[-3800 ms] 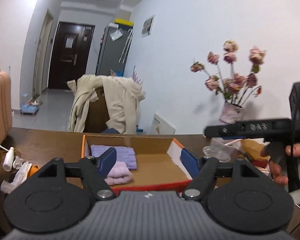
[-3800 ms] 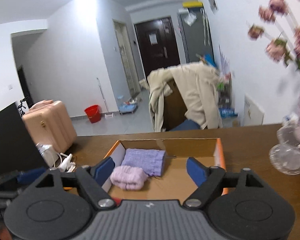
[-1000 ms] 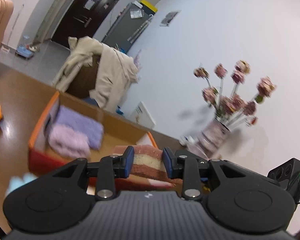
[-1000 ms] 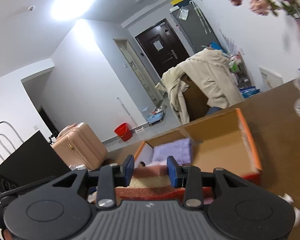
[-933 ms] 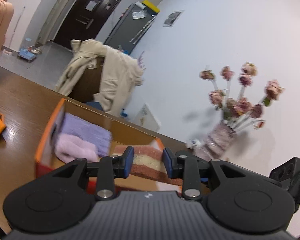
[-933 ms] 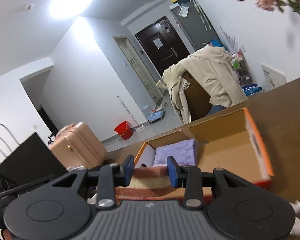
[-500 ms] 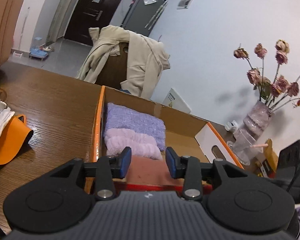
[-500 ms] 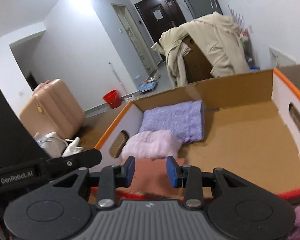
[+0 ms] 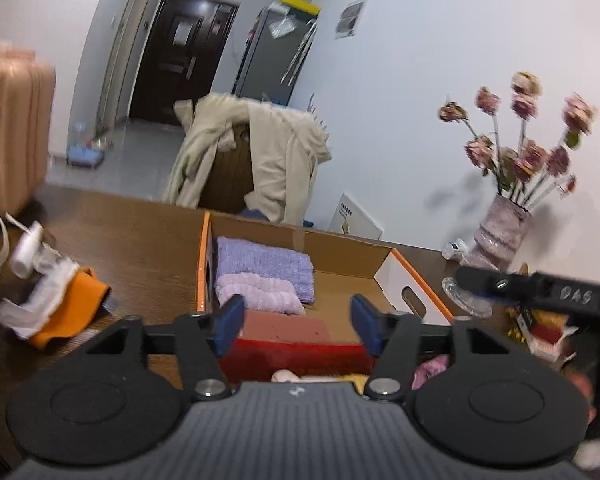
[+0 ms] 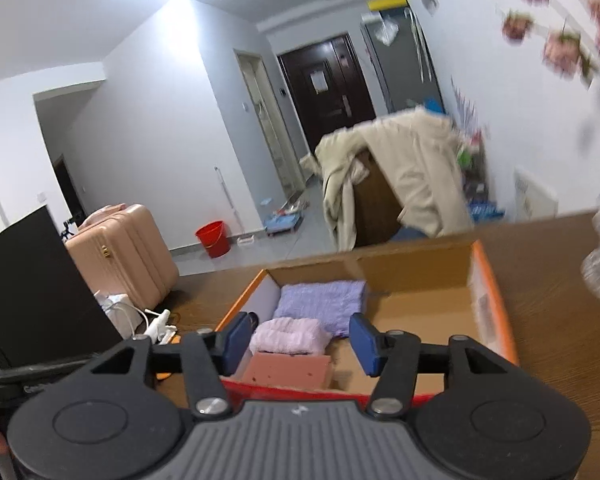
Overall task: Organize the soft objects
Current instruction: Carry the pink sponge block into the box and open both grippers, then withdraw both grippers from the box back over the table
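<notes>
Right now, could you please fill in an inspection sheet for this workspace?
Surface: dark wooden table.
Job's things: open cardboard box holding a purple towel, a pale pink towel and a reddish folded cloth in a row along one side.
Clutter: orange and white items, packets, glass dish.
Grippers: left gripper and right gripper open, jaws just opened, pads clear of the reddish cloth.
Cables: white cable and plug on the table.
Surroundings: flower vase, coat over a chair, suitcase, red bucket.
</notes>
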Demonstrator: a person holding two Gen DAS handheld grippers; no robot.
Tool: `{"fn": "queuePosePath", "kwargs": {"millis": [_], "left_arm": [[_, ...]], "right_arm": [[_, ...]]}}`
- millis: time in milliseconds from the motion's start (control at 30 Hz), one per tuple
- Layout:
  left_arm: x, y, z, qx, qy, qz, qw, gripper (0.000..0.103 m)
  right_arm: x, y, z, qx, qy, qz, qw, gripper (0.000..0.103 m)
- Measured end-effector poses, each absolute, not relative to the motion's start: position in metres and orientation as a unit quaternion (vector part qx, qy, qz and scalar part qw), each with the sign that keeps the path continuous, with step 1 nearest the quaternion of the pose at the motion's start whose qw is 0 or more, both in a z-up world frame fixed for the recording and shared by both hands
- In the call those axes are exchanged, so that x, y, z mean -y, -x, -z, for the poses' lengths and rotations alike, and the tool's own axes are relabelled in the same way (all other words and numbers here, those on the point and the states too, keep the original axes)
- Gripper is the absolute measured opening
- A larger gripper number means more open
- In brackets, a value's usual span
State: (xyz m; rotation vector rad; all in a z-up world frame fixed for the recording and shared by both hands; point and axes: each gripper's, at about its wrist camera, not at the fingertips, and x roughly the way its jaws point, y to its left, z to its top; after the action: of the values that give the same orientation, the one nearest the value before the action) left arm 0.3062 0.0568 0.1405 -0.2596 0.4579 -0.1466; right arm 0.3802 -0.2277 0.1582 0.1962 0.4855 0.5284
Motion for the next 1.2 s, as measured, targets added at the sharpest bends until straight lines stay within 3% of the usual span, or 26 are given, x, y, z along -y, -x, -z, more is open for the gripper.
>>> {"fn": "queuePosePath", "kwargs": {"millis": [33, 133, 233, 333, 400, 767, 1200], "left_arm": [[-0.052, -0.294, -0.143, -0.218, 0.116, 0.065, 0.967, 0.077], [-0.039, -0.26, -0.146, -0.198, 0.093, 0.037, 0.975, 0.08], [-0.025, -0.222, -0.144, -0.17, 0.081, 0.024, 0.982, 0.088], [-0.007, -0.185, -0.133, -0.151, 0.071, 0.014, 0.986, 0.099], [0.004, -0.162, -0.121, -0.149, 0.071, 0.015, 0.986, 0.1], [0.057, -0.092, -0.058, -0.186, 0.013, 0.052, 0.981, 0.103], [0.047, -0.13, -0.051, -0.216, 0.025, 0.036, 0.975, 0.103]], "right_arm": [[0.235, -0.367, -0.163, -0.227, -0.083, -0.255, 0.936, 0.06], [0.257, -0.331, -0.174, -0.197, -0.052, -0.23, 0.951, 0.069], [0.274, -0.299, -0.177, -0.173, -0.022, -0.2, 0.964, 0.073], [0.284, -0.261, -0.164, -0.154, -0.007, -0.192, 0.969, 0.082], [0.288, -0.233, -0.148, -0.141, 0.004, -0.192, 0.971, 0.085], [0.298, -0.127, -0.043, -0.218, 0.004, -0.189, 0.958, 0.085], [0.295, -0.153, -0.041, -0.226, 0.002, -0.18, 0.957, 0.083]]}}
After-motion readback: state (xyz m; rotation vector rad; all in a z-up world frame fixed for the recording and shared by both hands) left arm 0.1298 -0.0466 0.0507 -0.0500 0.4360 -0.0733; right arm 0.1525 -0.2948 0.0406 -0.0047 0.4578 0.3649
